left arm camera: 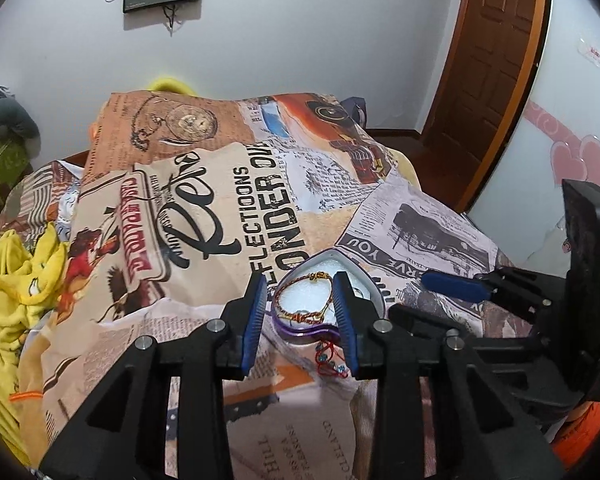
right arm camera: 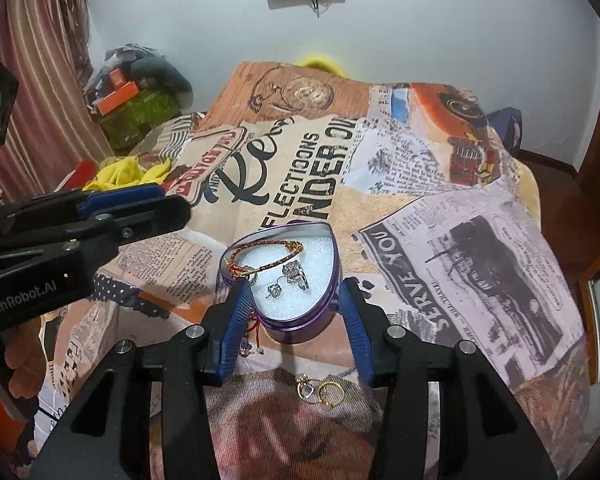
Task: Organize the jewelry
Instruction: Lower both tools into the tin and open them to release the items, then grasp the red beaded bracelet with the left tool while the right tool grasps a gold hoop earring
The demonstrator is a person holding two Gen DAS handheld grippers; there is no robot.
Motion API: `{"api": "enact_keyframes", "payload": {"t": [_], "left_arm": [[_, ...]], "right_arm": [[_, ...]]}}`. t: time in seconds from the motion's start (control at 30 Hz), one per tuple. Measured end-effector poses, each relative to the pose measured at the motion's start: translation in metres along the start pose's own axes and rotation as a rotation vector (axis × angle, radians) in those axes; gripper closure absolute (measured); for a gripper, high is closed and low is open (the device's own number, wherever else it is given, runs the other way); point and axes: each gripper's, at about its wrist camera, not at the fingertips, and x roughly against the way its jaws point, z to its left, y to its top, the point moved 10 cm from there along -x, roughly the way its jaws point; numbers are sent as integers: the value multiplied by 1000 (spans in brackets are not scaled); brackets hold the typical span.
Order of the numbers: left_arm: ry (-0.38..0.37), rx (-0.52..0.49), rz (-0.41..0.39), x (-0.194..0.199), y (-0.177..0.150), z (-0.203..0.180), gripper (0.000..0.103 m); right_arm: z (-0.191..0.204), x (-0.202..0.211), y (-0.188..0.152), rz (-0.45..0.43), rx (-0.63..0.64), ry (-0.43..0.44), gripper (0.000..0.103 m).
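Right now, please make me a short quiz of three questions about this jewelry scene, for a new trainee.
1. True or false: the purple heart-shaped box has its lid on.
2. Which lies on the blanket outside the box? A) gold rings B) silver rings C) a watch
3. Fill in: the braided bracelet rests on the white ____ lining.

Key: 1 false; 2 A; 3 foam.

1. A home bedroom: a bed (right arm camera: 440,168) under a newspaper-print blanket fills the middle.
2. At 10 o'clock in the right wrist view, a striped curtain (right arm camera: 40,80) and piled clothes (right arm camera: 148,68).
3. At 2 o'clock in the left wrist view, a wooden door (left arm camera: 496,64); heart stickers (left arm camera: 580,160) at 3 o'clock.
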Motion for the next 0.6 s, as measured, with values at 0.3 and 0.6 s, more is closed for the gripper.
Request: {"api": "enact_keyframes", "payload": {"t": [0.3,0.6], "left_arm": [[9,-12,6,16,-15,-5,67],[-9,-14,95,-2,-50,-14,67]], "right_arm": [[0,25,0,-41,19,-40,61],[-24,28,-17,-21,-24,-75,61]]}}
